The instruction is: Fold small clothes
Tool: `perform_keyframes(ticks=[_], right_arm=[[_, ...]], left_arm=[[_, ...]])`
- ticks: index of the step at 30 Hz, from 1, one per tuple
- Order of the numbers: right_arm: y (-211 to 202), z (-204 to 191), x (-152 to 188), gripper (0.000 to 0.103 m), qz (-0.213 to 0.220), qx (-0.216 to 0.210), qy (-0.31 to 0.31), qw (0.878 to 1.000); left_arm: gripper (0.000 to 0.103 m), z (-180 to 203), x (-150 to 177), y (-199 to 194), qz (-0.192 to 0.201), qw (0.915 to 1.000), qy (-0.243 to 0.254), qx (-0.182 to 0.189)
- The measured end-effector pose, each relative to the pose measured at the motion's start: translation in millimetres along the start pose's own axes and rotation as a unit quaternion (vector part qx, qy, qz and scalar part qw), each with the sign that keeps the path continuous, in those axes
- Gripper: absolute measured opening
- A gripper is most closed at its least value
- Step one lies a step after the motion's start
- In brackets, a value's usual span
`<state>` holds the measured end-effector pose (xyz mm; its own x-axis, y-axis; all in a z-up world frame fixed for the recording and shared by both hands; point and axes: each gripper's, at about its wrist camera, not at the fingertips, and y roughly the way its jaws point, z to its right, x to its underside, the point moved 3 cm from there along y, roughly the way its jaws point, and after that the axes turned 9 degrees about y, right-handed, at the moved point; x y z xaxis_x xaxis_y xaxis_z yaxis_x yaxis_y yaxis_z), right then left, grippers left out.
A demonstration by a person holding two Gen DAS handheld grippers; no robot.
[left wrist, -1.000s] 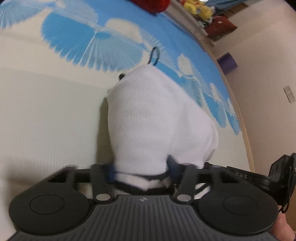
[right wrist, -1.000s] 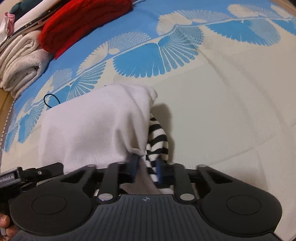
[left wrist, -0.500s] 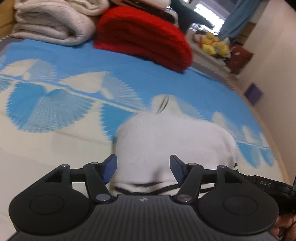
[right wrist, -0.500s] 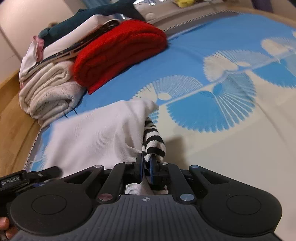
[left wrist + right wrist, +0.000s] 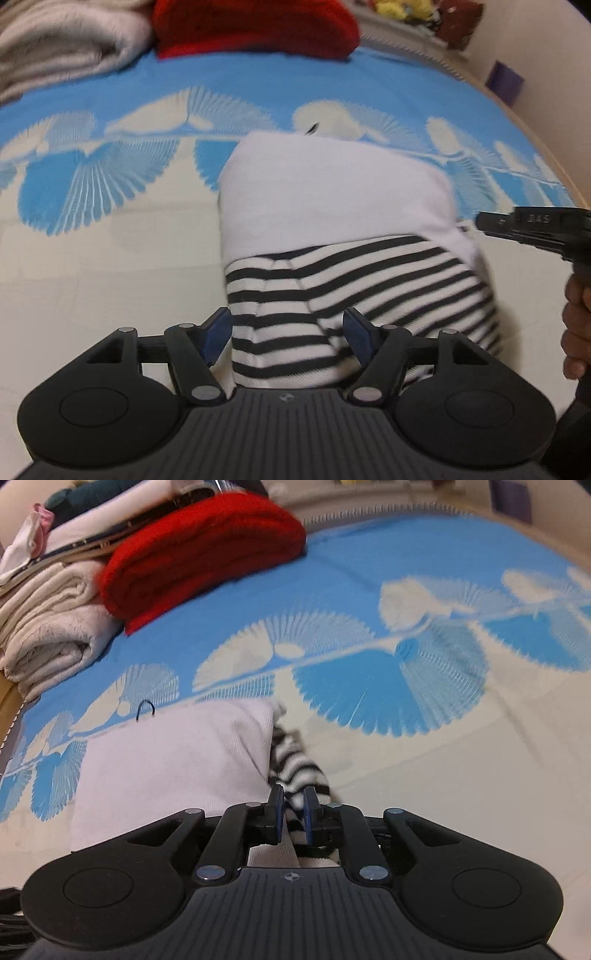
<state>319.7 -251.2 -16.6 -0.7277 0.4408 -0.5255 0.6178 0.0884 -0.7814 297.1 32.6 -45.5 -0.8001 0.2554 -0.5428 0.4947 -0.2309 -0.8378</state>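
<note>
The small garment (image 5: pixel 332 206), white on its folded-over part and black-and-white striped beneath, lies on the bed (image 5: pixel 92 258) well in from its edges, on the cream part of the cover just below the blue fan pattern. The left hand-held gripper (image 5: pixel 288 334) has its jaws opening, blue pads standing apart on either side of the striped cloth without pressing it. The right hand-held gripper (image 5: pixel 293 808) has a bunch of striped fabric (image 5: pixel 295 771) between its narrow-set jaws, which are easing apart.

The main risk, as I judge it, is the fold coming undone. With one side already free, any pull from the right drags the striped layer out from under the white one and skews the edges. If the right jaws let go while lifted, the bunched cloth likely springs back into a lump. The left pads also sit close enough to snag the stripes on withdrawal.
</note>
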Motion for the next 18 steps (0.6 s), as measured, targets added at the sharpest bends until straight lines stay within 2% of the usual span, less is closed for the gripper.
perform_keyframes(ticks=[3,4,6,7,9,10,11,13,14,18], right_arm=[[-17,-4,4,0.017,0.013,-0.015,-0.04,0.999],[-21,-6,8,0.022,0.009,-0.021,-0.057,0.998],[-20,-7,20,0.03,-0.031,-0.043,-0.076,0.996],[-13,-6,30,0.032,-0.072,-0.048,-0.087,0.992],[1,-2,50,0.032,-0.123,0.004,-0.135,0.983],[7,4,59,0.032,-0.136,0.047,-0.164,0.976],[9,9,61,0.032,-0.137,0.07,-0.168,0.974],[1,16,54,0.032,-0.122,0.078,-0.142,0.979],[-7,17,49,0.032,-0.101,0.08,-0.132,0.983],[-63,5,30,0.035,0.013,0.071,-0.134,0.988]], left_arm=[[0.073,3,5,7,-0.021,0.9997,0.008,-0.002],[0.079,3,12,15,-0.04,0.9991,0.01,-0.014],[0.087,3,21,18,-0.054,0.9979,-0.009,-0.036],[0.087,3,21,16,-0.052,0.9973,-0.024,-0.045],[0.087,11,18,0,-0.04,0.9961,-0.024,-0.074],[0.088,18,16,-10,-0.029,0.9948,-0.012,-0.097],[0.088,23,15,-20,-0.02,0.9929,0.001,-0.118],[0.089,31,11,-42,-0.001,0.9898,0.014,-0.142],[0.089,32,11,-55,0.014,0.989,0.01,-0.147],[0.091,40,12,-116,0.087,0.9844,-0.025,-0.151]])
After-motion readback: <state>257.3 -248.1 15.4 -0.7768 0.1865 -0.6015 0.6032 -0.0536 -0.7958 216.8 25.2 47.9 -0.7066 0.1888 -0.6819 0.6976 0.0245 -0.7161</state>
